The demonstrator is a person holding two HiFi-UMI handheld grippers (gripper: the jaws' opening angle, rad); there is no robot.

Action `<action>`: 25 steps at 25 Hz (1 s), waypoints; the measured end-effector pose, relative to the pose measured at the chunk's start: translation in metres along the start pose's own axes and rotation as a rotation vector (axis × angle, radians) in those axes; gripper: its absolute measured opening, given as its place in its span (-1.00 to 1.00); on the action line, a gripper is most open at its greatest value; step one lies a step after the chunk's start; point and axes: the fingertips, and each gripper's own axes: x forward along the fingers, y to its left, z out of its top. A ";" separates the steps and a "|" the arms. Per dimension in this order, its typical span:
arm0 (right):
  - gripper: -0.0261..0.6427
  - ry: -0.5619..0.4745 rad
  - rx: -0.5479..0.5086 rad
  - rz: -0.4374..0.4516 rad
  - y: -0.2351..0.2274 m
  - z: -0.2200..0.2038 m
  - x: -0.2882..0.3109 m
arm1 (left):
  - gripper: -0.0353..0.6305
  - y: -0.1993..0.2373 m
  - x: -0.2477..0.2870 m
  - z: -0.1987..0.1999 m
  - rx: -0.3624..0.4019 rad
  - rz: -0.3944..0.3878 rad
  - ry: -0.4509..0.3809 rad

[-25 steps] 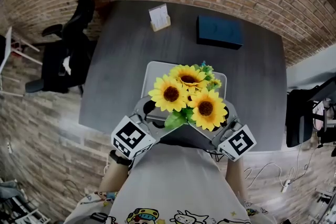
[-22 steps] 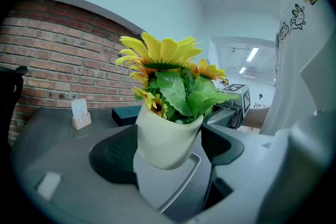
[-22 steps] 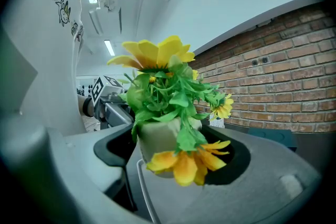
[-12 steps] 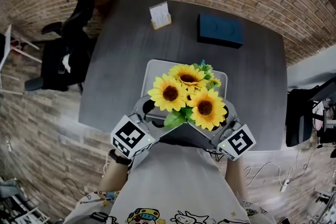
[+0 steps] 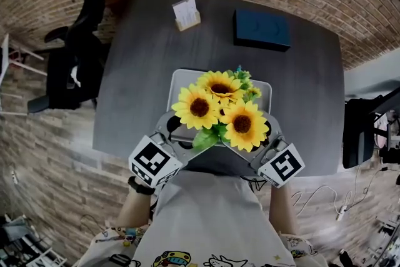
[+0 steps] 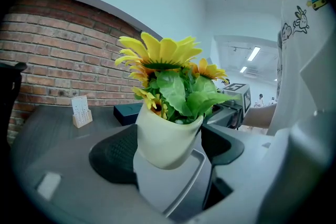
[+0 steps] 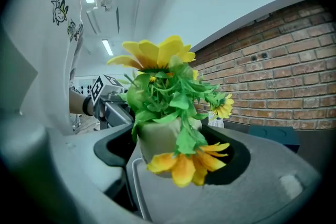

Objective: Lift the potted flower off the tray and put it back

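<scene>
The potted flower, yellow sunflowers [image 5: 219, 106] in a pale pot [image 6: 165, 136], sits over the grey tray [image 5: 177, 78] at the table's near edge. My left gripper [image 5: 177, 129] comes in from the left and my right gripper [image 5: 270, 134] from the right, facing each other. In the left gripper view the pot fills the gap between the black pads [image 6: 113, 155] and looks slightly tilted, its base just above the tray [image 6: 173, 191]. The right gripper view shows the pot [image 7: 160, 136] wedged between its own pads [image 7: 233, 157]. In the head view the blooms hide the pot and both sets of fingertips.
On the dark table [image 5: 137, 72] a blue box [image 5: 261, 29] lies at the back right and a card holder [image 5: 186, 14] stands at the back left. A black chair [image 5: 78, 59] stands left of the table, another [image 5: 356, 134] at the right. The person's body is close behind the near edge.
Grippers and potted flower keep their places relative to each other and the tray; only the head view has shifted slightly.
</scene>
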 end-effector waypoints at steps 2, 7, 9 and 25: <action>0.23 0.003 0.001 -0.004 0.001 -0.001 0.000 | 0.29 0.000 0.000 0.000 0.006 -0.003 0.005; 0.23 0.011 0.025 -0.002 -0.001 -0.003 0.005 | 0.29 0.005 0.001 -0.002 0.005 -0.005 0.036; 0.23 0.021 0.045 -0.001 -0.006 -0.009 0.012 | 0.29 0.013 0.003 -0.006 -0.003 -0.005 0.059; 0.22 0.066 0.081 0.010 -0.055 -0.088 0.074 | 0.29 0.089 0.051 -0.081 -0.032 -0.019 0.119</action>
